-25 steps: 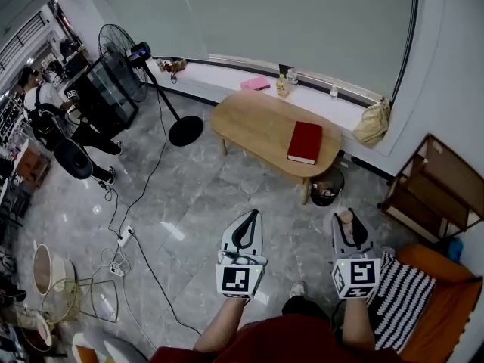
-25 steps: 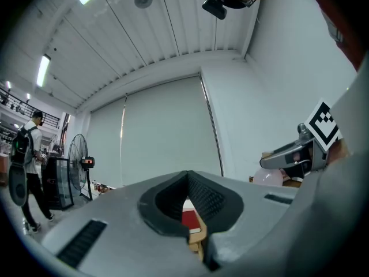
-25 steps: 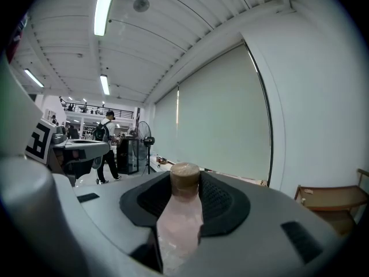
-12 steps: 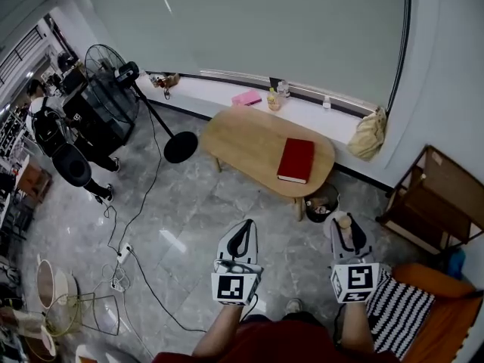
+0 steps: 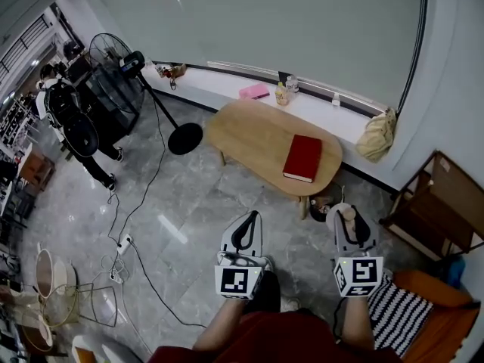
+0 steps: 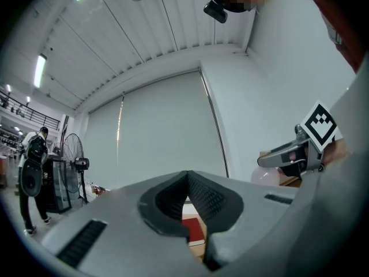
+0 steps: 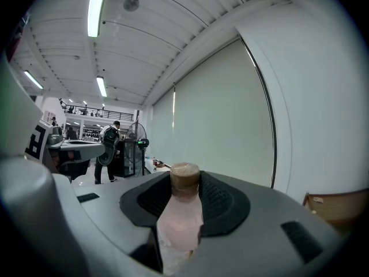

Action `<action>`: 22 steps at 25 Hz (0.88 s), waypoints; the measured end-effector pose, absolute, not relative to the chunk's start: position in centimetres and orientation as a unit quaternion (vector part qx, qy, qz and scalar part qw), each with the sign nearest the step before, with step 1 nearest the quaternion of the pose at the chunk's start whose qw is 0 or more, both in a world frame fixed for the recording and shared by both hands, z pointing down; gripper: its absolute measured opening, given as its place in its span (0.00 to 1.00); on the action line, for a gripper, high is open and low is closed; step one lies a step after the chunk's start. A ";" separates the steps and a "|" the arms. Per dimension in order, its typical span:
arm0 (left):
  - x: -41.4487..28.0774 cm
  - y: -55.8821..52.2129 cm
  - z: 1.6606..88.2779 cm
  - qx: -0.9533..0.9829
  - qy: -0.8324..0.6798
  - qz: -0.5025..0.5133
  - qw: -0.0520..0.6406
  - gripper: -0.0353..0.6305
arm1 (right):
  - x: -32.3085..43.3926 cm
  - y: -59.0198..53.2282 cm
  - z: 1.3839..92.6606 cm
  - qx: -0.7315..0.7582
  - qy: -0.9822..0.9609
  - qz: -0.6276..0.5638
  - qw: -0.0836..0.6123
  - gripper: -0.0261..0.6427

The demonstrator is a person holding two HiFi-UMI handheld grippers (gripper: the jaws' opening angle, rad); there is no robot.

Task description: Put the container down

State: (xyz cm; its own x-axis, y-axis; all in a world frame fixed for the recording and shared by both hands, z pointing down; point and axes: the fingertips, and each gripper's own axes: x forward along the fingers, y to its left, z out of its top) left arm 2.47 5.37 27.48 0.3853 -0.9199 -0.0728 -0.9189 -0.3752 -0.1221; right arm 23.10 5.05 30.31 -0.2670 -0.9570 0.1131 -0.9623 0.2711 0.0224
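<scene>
A pale pink bottle with a brown cap (image 7: 180,215) stands upright between the jaws of my right gripper (image 7: 185,196), which is shut on it. In the head view the right gripper (image 5: 347,212) is held above the floor with the cap (image 5: 347,215) showing at its tips, just short of the near end of the oval wooden table (image 5: 253,131). The left gripper (image 5: 251,218) hangs beside it, shut and holding nothing. Its pads meet at the tips (image 6: 187,180). The left gripper view also catches the right gripper (image 6: 297,154) with the bottle (image 6: 265,175).
A red book (image 5: 304,157) lies on the table. A dark bin (image 5: 324,201) sits under the table's near end. A standing fan (image 5: 113,51) with a round base (image 5: 185,138) and floor cables (image 5: 140,203) are left. A wooden shelf (image 5: 442,203) and a striped cushion (image 5: 399,305) are right. A person (image 5: 72,123) stands far left.
Both grippers keep their places side by side, the bottle still in the right one. The head view has swung a little, and the person at far left has shifted.
</scene>
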 end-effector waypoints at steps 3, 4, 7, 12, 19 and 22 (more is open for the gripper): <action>1.4 3.6 27.7 -0.826 0.558 0.001 0.071 0.06 | 22.1 3.1 30.4 0.602 -0.796 0.021 0.054 0.25; 1.0 2.9 27.7 -0.825 0.560 0.004 0.074 0.06 | 21.6 2.4 30.3 0.602 -0.797 0.020 0.055 0.25; -0.4 0.3 27.7 -0.825 0.560 0.010 0.078 0.06 | 20.2 -0.3 29.9 0.600 -0.797 0.013 0.059 0.25; -3.7 -5.0 27.7 -0.824 0.562 0.010 0.075 0.06 | 16.9 -5.6 29.5 0.601 -0.797 0.011 0.065 0.25; -7.4 -12.4 28.4 -0.832 0.551 0.009 0.071 0.06 | 13.0 -12.5 30.3 0.607 -0.790 0.020 0.083 0.25; -8.9 -15.6 29.1 -0.836 0.544 0.005 0.073 0.06 | 11.5 -15.5 31.0 0.613 -0.786 0.023 0.080 0.25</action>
State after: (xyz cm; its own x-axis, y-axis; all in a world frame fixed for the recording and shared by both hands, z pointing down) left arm -8.87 -15.56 29.11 0.4079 -0.9088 -0.0875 -0.9103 -0.3974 -0.1161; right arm 11.47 -15.46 30.99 -0.2364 -0.9593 0.1543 -0.9668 0.2481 0.0617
